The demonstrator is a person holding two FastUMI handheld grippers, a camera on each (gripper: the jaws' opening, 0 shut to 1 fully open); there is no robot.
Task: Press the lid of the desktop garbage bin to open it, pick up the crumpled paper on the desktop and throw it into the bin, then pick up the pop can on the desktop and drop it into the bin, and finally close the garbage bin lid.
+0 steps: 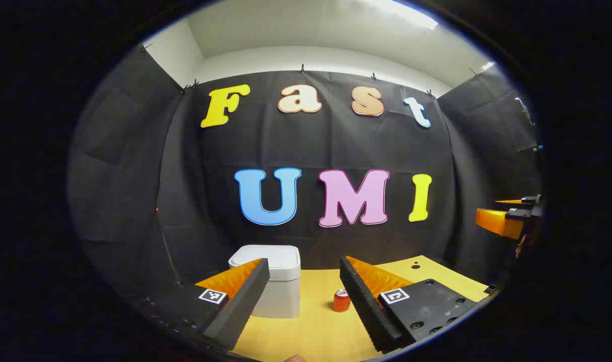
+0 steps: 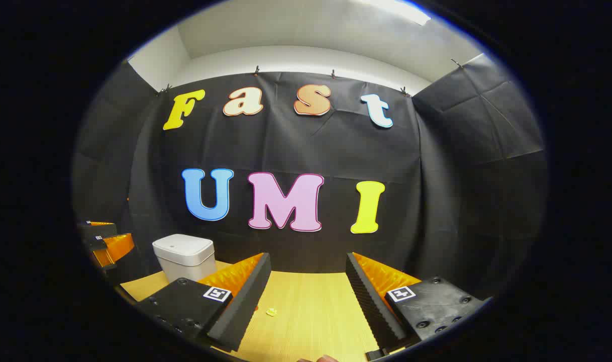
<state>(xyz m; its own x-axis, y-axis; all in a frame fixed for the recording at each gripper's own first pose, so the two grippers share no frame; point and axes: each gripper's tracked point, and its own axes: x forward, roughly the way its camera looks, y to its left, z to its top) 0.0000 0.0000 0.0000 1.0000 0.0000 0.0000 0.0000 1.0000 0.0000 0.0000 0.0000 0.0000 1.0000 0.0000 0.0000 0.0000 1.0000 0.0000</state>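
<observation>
Left gripper view: left hand-held gripper [image 1: 304, 281] held above the bench [image 1: 316, 322], fingers spread wide, nothing between them. White bin [image 1: 273, 281] stands on the bench near the back wall, lid down. Its left part is hidden behind the gripper's left finger [image 1: 238, 306]. Red pop can [image 1: 341, 300] stands upright on the bench to the right of the bin, apart from it, just beside the inner edge of the right finger and partly covered by it. At the far right edge of this view, part of the other hand-held gripper [image 1: 507, 218] shows, raised well above the bench.

Right gripper view: right hand-held gripper [image 2: 308, 281] also above the bench [image 2: 311, 311], fingers spread, gap empty. Bin [image 2: 185, 256] seen farther off to the left, lid closed, its lower right corner behind the gripper's left finger [image 2: 240, 301]. A small pale scrap [image 2: 271, 311] lies on the bench close to that finger's inner edge; too small to tell what it is. A red sliver beside the finger, unclear. The other hand-held gripper [image 2: 107, 241] shows at the left edge, just left of the bin.

Bench is light wood; black cloth wall behind, white ceiling above.
</observation>
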